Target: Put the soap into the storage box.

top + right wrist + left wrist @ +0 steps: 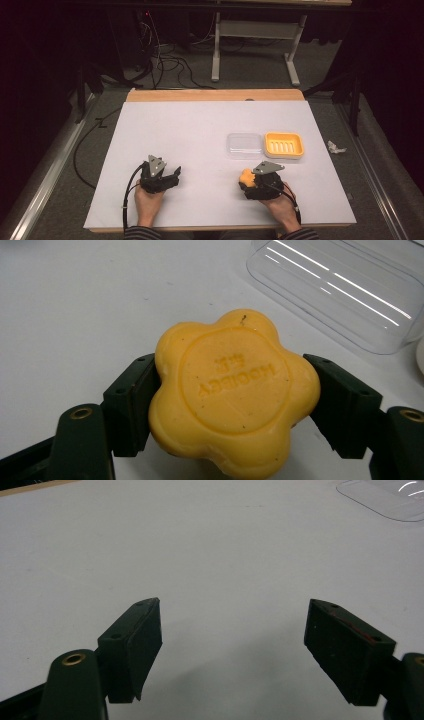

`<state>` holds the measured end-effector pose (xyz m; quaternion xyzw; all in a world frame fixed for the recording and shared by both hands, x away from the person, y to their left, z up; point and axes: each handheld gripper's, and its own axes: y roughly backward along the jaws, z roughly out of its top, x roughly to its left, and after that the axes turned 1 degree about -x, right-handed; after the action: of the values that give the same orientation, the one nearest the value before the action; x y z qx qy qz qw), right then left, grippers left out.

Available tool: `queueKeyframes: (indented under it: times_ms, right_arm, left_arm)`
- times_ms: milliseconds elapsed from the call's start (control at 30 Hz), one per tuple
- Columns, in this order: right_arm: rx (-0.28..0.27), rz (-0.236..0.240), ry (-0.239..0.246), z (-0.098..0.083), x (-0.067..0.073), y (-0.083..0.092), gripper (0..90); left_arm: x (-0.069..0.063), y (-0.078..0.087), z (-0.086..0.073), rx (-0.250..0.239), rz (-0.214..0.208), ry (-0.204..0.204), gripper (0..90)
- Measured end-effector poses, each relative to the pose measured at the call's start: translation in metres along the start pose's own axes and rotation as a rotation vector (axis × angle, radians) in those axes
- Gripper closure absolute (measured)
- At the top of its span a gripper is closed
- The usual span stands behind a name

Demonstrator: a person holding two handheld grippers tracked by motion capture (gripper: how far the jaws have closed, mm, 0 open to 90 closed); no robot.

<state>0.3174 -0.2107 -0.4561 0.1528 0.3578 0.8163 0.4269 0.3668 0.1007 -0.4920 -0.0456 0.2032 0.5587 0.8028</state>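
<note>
A yellow flower-shaped soap bar [232,390] with raised lettering sits between the jaws of my right gripper [232,400], which is shut on it from both sides. From above, the soap [245,177] shows as an orange lump at the front of the right gripper [250,182], near the table's front right. My left gripper [232,645] stands open over bare white tabletop with nothing between its jaws; in the high view the left gripper [175,176] rests at the front left. A clear plastic lid [245,145] and a yellow soap dish [284,144] lie side by side beyond the right gripper.
The white tabletop [200,125] has a wooden far edge. The clear lid [340,290] lies close beyond the held soap, and its corner [390,497] is at the top right of the left gripper view. A crumpled white scrap [336,147] lies on the floor to the right.
</note>
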Motion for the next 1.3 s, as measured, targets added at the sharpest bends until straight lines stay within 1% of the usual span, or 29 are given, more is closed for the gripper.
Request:
queueKeyframes:
  times_ms: [200,233,300,433,533,567,633,667,700,733,833,933,1067,1200,1233,1267,1300]
  right_arm:
    - [-0.015,-0.007,-0.009,0.0,-0.007,0.006,27.6]
    - [-0.01,-0.006,-0.013,0.0,-0.008,0.008,27.6]
    - [-0.013,-0.009,-0.009,0.0,-0.01,0.008,27.6]
    - [-0.017,-0.028,-0.015,-0.001,-0.017,0.014,27.6]
    - [-0.019,-0.032,-0.027,-0.001,-0.019,0.016,27.6]
    - [-0.021,-0.033,-0.022,-0.001,-0.021,0.017,27.6]
    - [-0.026,-0.042,-0.034,-0.003,-0.026,0.021,27.6]
    - [-0.031,-0.041,-0.048,-0.003,-0.028,0.022,27.6]
    - [-0.031,-0.041,-0.048,-0.003,-0.028,0.022,27.6]
    - [-0.029,-0.045,-0.05,-0.003,-0.032,0.026,27.6]
    - [-0.035,-0.049,-0.053,-0.003,-0.035,0.029,27.6]
    - [-0.035,-0.058,-0.056,-0.002,-0.042,0.035,27.6]
    - [-0.043,-0.07,-0.069,-0.002,-0.048,0.04,27.6]
    - [-0.054,-0.081,-0.094,-0.001,-0.057,0.045,27.6]
    - [-0.056,-0.084,-0.092,-0.001,-0.06,0.046,27.6]
    - [-0.057,-0.088,-0.103,0.0,-0.062,0.047,27.6]
    - [-0.057,-0.088,-0.103,0.0,-0.062,0.047,27.6]
  left_arm:
    - [0.0,0.0,0.0,0.001,0.002,0.005,23.6]
    - [0.0,0.0,0.0,0.001,0.002,0.005,23.6]
    - [0.0,0.0,0.0,0.001,0.001,0.005,23.6]
    - [0.0,0.0,0.0,0.0,0.001,0.003,23.6]
    - [0.0,0.0,0.0,0.001,0.001,0.005,23.6]
    - [0.0,0.0,0.0,0.0,0.001,0.002,23.6]
    - [0.0,0.0,0.0,0.0,0.001,0.002,23.6]
    - [0.0,0.0,0.0,0.0,0.001,0.004,23.7]
    - [0.0,0.0,0.0,0.0,0.001,0.004,23.6]
    - [0.0,0.0,0.0,0.0,0.002,0.004,23.7]
    - [0.0,0.0,0.0,0.0,0.002,0.004,23.6]
    - [0.0,0.0,0.0,0.0,0.002,0.004,23.7]
    - [0.0,0.0,0.0,-0.001,0.002,0.001,23.6]
    - [0.0,0.0,0.0,-0.001,0.002,0.003,23.6]
    - [0.0,0.0,0.0,0.0,0.002,0.002,23.7]
    - [0.0,0.0,0.0,-0.001,0.002,0.003,23.6]
    - [0.0,0.0,0.0,-0.001,0.002,0.003,23.6]
